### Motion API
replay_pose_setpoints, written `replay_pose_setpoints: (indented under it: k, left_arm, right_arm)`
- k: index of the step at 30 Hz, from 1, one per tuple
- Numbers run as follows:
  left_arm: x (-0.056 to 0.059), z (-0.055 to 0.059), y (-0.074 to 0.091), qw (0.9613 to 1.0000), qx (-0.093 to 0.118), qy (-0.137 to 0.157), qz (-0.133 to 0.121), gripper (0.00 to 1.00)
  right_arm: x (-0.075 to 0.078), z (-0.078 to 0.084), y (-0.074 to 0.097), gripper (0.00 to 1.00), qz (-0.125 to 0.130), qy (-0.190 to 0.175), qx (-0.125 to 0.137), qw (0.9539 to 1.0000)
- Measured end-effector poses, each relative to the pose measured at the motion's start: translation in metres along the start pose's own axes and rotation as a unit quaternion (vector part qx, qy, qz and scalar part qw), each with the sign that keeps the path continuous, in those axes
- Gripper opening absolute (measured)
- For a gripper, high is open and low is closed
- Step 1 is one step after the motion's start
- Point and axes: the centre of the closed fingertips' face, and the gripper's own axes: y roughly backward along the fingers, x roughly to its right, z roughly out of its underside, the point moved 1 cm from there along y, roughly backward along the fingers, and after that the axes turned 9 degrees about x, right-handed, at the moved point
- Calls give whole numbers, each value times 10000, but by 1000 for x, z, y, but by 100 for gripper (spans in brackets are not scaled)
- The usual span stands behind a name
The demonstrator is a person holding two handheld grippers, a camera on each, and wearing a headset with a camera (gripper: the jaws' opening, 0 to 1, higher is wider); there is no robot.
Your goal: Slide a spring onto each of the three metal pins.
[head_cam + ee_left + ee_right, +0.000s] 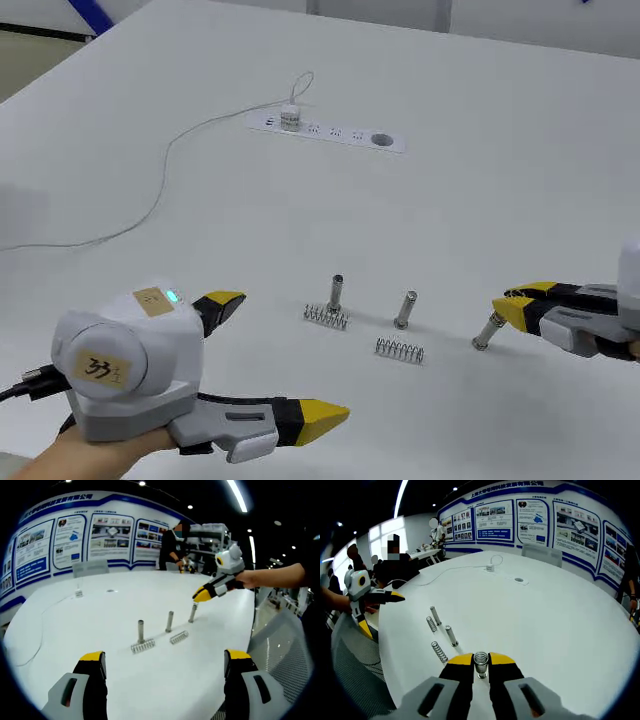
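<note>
Three short metal pins stand on the white table: left pin (336,292), middle pin (405,309), right pin (488,330). Two loose springs lie flat, one (326,317) by the left pin, the other (399,350) in front of the middle pin. My right gripper (512,306) is shut on a third spring (481,662), held upright over the right pin between its yellow tips (481,661). My left gripper (275,360) hangs open near the front edge, jaws wide apart (165,665), well short of the pins (141,631).
A white power strip (330,130) with a plugged charger lies at the back, and its cable (165,160) trails left across the table (500,200). People stand at a far bench (175,545) in the room behind.
</note>
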Motion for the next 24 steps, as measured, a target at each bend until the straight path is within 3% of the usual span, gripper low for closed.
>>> replay_pose_setpoints:
  k: [7,24]
  left_arm:
    - [-3,4,1,10000,-58,21,-47,100]
    - [-5,10,2,9998,-201,0,-96,100]
  right_arm:
    - [-1,11,-7,12,-5,-142,-100,9998]
    - [-2,27,-25,12,-8,32,-321,9995]
